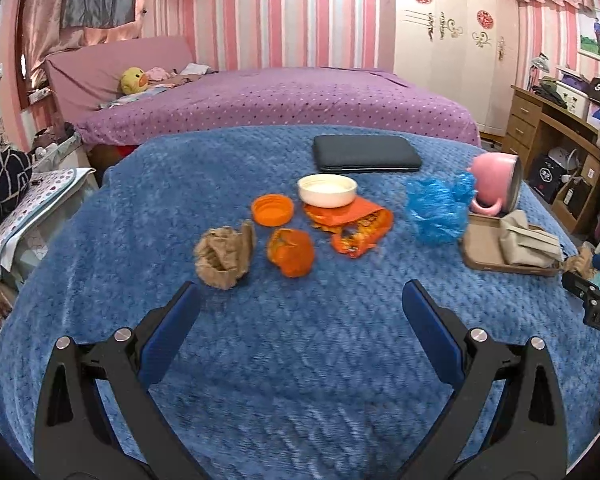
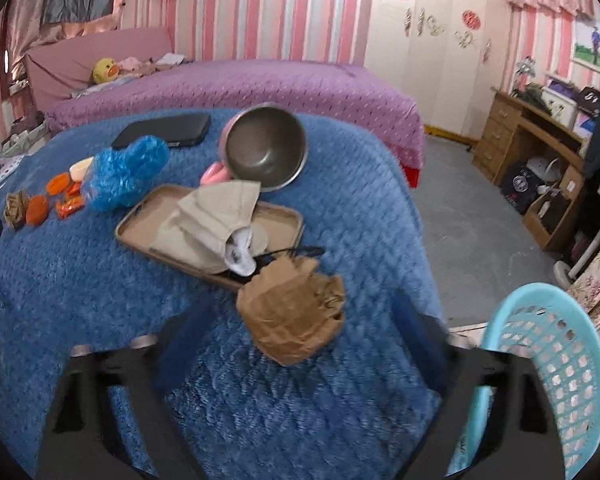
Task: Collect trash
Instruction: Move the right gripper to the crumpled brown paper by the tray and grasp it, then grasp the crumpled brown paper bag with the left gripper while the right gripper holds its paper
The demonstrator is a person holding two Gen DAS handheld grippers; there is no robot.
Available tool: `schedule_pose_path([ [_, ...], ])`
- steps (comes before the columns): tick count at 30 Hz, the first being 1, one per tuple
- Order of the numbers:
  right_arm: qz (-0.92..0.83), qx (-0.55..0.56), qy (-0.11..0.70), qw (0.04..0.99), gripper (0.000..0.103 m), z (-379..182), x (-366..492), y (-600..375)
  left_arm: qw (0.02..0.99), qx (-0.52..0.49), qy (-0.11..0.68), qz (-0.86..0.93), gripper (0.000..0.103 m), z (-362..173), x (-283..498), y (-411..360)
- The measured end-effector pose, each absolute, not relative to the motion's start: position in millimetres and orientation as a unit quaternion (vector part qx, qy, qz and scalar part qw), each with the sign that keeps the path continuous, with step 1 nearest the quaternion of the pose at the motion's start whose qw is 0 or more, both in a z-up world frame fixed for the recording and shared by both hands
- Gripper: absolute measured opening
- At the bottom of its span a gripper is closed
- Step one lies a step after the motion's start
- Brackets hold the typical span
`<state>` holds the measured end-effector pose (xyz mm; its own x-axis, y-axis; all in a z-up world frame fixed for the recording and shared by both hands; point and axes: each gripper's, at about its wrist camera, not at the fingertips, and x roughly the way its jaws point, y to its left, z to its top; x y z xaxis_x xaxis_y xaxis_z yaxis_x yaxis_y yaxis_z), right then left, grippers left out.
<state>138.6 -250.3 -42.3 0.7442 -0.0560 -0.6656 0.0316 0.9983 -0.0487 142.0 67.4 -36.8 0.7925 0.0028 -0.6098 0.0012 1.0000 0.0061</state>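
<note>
While the right claw [image 2: 296, 332] stands released around it, untouched, the crumpled paper ball [image 2: 294, 312] lies lower centre on the blue worktop [image 2: 100, 304]. Judged light, crushable: pinch its middle. Left claw [image 1: 300, 300] released, empty.

A crumpled brown paper wad [image 2: 294, 312] lies between the open hand-held gripper [image 2: 300, 322] fingers (blurred), untouched.

pink mug [image 2: 260, 148] tipped on its side by a tan tray [image 2: 140, 224], black case [image 1: 366, 154] further back, purple bed [image 1: 300, 96] behind, wooden desk [image 2: 528, 136] off right.
</note>
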Motion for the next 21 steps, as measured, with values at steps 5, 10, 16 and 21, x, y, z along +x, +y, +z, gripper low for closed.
schedule_pose_path([
  [5, 0.005, -0.005, 0.360, 0.933, 0.046, -41.9, 135.8, -253.6, 0.944, -0.009, 0.329, 0.008, 0.097, -38.5, 145.2, 82.4],
  [10, -0.011, -0.020, 0.348, 0.937, 0.046, -35.0, 128.4, -255.3, 0.942, -0.013, 0.334, 0.018, 0.097, -40.4, 149.4, 95.5],
  [16, -0.044, -0.024, 0.336, 0.940, 0.046, -28.1, 127.2, -268.7, 0.938, -0.025, 0.345, 0.020, 0.097, -44.6, 155.3, 106.7],
  [21, -0.053, -0.016, 0.333, 0.941, 0.046, -26.0, 126.9, -277.4, 0.937, -0.016, 0.347, 0.027, 0.096, -46.1, 161.2, 106.7],
])
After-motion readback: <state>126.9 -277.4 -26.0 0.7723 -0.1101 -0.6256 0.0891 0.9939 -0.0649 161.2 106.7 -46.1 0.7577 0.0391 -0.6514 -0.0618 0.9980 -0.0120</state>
